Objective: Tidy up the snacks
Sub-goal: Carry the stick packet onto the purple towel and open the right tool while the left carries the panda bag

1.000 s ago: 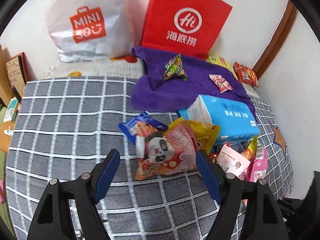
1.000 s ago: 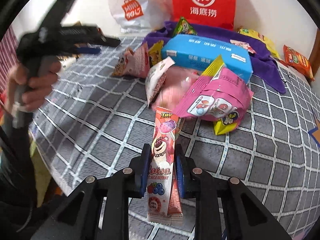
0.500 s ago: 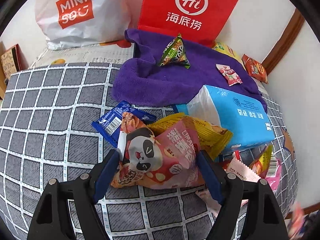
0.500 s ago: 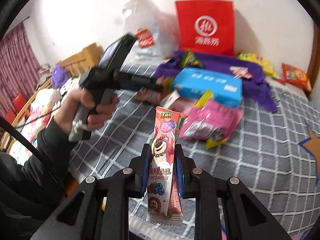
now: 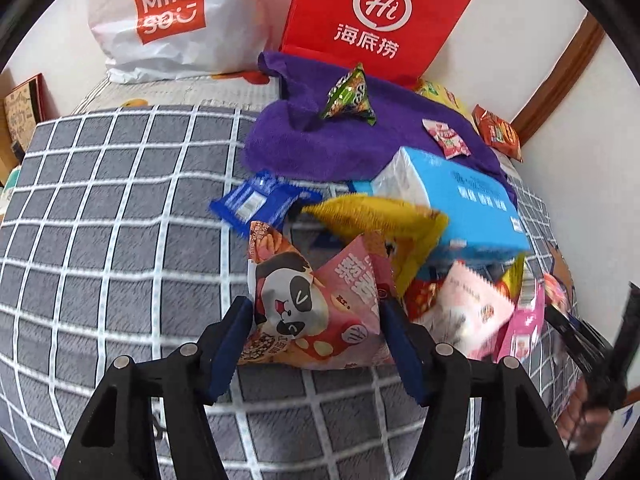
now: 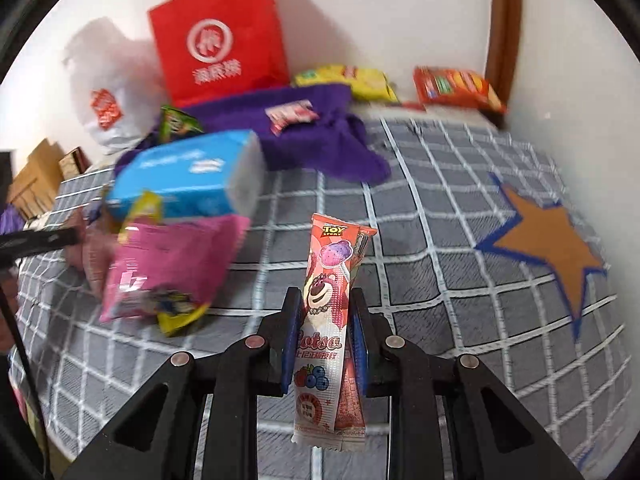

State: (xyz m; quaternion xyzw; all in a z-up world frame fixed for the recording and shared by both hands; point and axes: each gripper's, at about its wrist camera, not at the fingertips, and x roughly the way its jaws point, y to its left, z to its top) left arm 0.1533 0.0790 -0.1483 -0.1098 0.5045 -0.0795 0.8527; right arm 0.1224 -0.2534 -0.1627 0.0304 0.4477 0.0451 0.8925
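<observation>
Centrally, between the closing jaws of the left gripper point(image 5: 316, 332): pink panda snack bag point(image 5: 312, 312), crumpled, printed with a cartoon panda face, red paw shapes and large white Chinese characters, blue pads touching both of its side edges. Just beyond those jaws: yellow bag point(image 5: 384, 220), blue wrapper point(image 5: 256, 204) with a barcode, and light-blue tissue pack point(image 5: 460, 196) bearing small white characters too blurred to read. Farther ahead: purple towel point(image 5: 320, 140) carrying a green triangular packet point(image 5: 350, 96); behind, red paper bag point(image 5: 376, 20) marked "Hi" above three Chinese characters, and white plastic bag point(image 5: 168, 20) marked "MINI". Clamped upright in the shut jaws of the right gripper point(image 6: 325, 336): long pink lollipop sachet point(image 6: 328, 320), showing a pink bear, a purple lollipop, berries, "TOY STORY" at its top and "Lotso" at mid-length. Left of those jaws: magenta pouch point(image 6: 168, 260). Underneath everything: grey checked bedcover point(image 6: 420, 200) with an orange star point(image 6: 552, 248).
</observation>
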